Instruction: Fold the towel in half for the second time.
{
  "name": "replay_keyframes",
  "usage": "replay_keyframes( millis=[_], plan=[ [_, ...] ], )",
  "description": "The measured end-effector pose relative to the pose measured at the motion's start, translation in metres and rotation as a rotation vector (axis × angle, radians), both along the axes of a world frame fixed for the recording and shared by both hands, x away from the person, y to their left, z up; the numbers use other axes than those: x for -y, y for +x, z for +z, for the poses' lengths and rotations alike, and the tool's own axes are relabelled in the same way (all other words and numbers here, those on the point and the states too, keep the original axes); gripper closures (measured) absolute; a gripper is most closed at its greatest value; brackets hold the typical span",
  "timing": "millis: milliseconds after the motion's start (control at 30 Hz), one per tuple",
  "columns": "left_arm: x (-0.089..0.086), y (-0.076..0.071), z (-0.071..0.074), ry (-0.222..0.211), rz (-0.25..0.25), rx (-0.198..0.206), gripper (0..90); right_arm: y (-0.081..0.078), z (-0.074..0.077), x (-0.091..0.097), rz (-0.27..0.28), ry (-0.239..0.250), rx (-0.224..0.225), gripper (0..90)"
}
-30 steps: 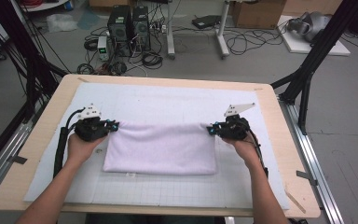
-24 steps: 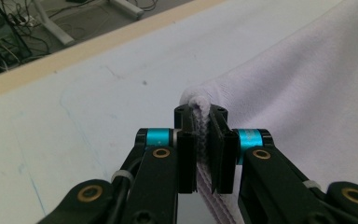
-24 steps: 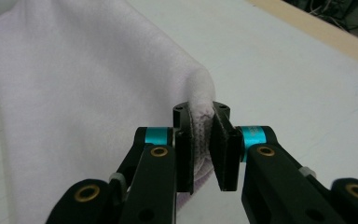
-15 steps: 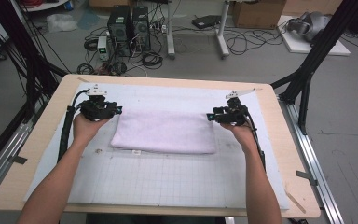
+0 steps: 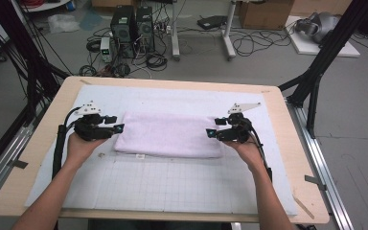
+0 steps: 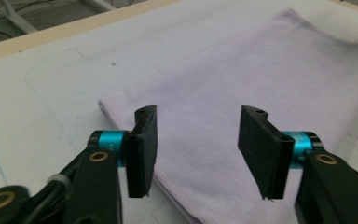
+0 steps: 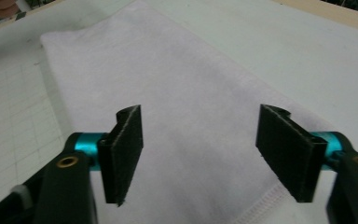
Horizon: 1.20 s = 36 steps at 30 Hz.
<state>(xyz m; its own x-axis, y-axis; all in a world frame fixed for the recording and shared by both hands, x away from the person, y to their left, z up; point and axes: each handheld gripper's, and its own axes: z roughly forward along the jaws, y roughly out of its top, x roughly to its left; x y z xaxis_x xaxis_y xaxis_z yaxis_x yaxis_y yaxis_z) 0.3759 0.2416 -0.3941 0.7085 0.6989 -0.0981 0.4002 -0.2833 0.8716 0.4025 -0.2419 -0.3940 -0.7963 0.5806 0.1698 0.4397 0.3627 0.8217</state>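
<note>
A pale lilac towel (image 5: 168, 135), folded into a long rectangle, lies flat on the white gridded mat (image 5: 172, 182). My left gripper (image 5: 117, 128) sits at the towel's left end, open, its jaws apart over the towel (image 6: 242, 84) with nothing between them. At the right end my right gripper (image 5: 210, 133) is likewise open above the towel (image 7: 168, 84); a stitched hem shows near its right jaw. A small white label (image 5: 138, 156) pokes out at the towel's near edge.
The mat covers a wooden table (image 5: 292, 143) with bare rims at left, right and back. Black frame posts (image 5: 316, 76) stand at both sides. Computers and cables (image 5: 134, 33) lie on the floor beyond the far edge.
The towel went from a deeper fold to a narrower strip farther from me. Both grippers moved away from me with its ends, then opened and drew slightly apart.
</note>
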Motion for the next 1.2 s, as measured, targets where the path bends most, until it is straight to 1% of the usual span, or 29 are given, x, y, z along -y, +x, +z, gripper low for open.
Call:
replay_keyframes(
  millis=[100,133,200,267,333,367,400,500,533,567,633,667,700,733,767,833,933,967,1000,1033,1100,1200],
  plan=[
    [0.000,-0.010,-0.002,0.004,-0.016,0.004,42.0,-0.006,0.002,-0.004,-0.008,0.008,0.014,22.3],
    [-0.001,-0.012,-0.003,0.008,-0.017,0.001,40.3,-0.008,0.002,-0.005,-0.015,-0.001,0.026,20.8],
    [-0.002,-0.017,-0.003,0.003,-0.018,-0.001,36.7,-0.013,0.002,-0.007,-0.028,-0.013,0.036,18.2],
    [-0.004,-0.022,-0.002,0.009,-0.020,0.007,35.1,-0.017,0.003,-0.007,-0.027,-0.014,0.038,16.6],
    [-0.007,-0.026,-0.002,0.018,-0.018,0.005,31.3,-0.021,0.002,-0.007,-0.023,-0.019,0.050,14.2],
    [-0.007,-0.028,-0.003,0.018,-0.016,0.005,29.6,-0.024,0.001,-0.007,-0.022,-0.032,0.060,13.4],
    [-0.008,-0.030,-0.003,0.022,-0.017,0.004,29.0,-0.026,0.001,-0.007,-0.026,-0.036,0.058,13.3],
    [-0.011,-0.038,-0.005,0.022,-0.014,0.006,22.3,-0.032,0.001,-0.004,-0.026,-0.036,0.072,12.4],
    [-0.012,-0.040,-0.006,0.028,-0.014,0.003,21.9,-0.035,0.001,-0.003,-0.028,-0.031,0.074,12.4],
    [-0.013,-0.041,-0.007,0.037,-0.007,-0.007,20.7,-0.036,0.001,-0.002,-0.026,-0.026,0.075,12.3],
    [-0.013,-0.042,-0.007,0.042,-0.004,-0.010,17.7,-0.040,0.001,0.000,-0.023,-0.027,0.074,12.2],
    [-0.015,-0.045,-0.009,0.047,0.006,-0.016,17.1,-0.043,0.001,0.002,-0.021,-0.028,0.077,11.9],
    [-0.016,-0.046,-0.009,0.046,0.010,-0.013,16.9,-0.044,0.001,0.002,-0.020,-0.032,0.075,11.6],
    [-0.016,-0.047,-0.009,0.050,0.008,-0.012,16.3,-0.046,0.002,0.003,-0.023,-0.044,0.075,11.6],
    [-0.017,-0.049,-0.009,0.053,0.008,-0.009,16.0,-0.048,0.003,0.004,-0.023,-0.045,0.079,11.6],
    [-0.017,-0.052,-0.008,0.057,0.008,-0.011,14.4,-0.052,0.006,0.004,-0.022,-0.038,0.085,11.6],
    [-0.016,-0.058,-0.008,0.053,0.009,0.003,12.3,-0.057,0.011,0.005,-0.016,-0.030,0.096,11.6],
    [-0.016,-0.060,-0.008,0.059,0.004,0.005,12.0,-0.060,0.011,0.005,-0.019,-0.032,0.110,11.6],
    [-0.016,-0.062,-0.008,0.067,-0.001,0.006,12.0,-0.061,0.011,0.006,-0.019,-0.029,0.118,11.6],
    [-0.015,-0.063,-0.008,0.073,-0.002,0.007,12.0,-0.063,0.009,0.007,-0.021,-0.019,0.115,11.6],
    [-0.016,-0.065,-0.007,0.081,-0.004,0.014,11.9,-0.066,0.005,0.009,-0.026,-0.017,0.107,11.6],
    [-0.018,-0.068,-0.007,0.082,-0.001,0.015,11.8,-0.073,0.000,0.013,-0.036,-0.014,0.103,11.6]
  ],
)
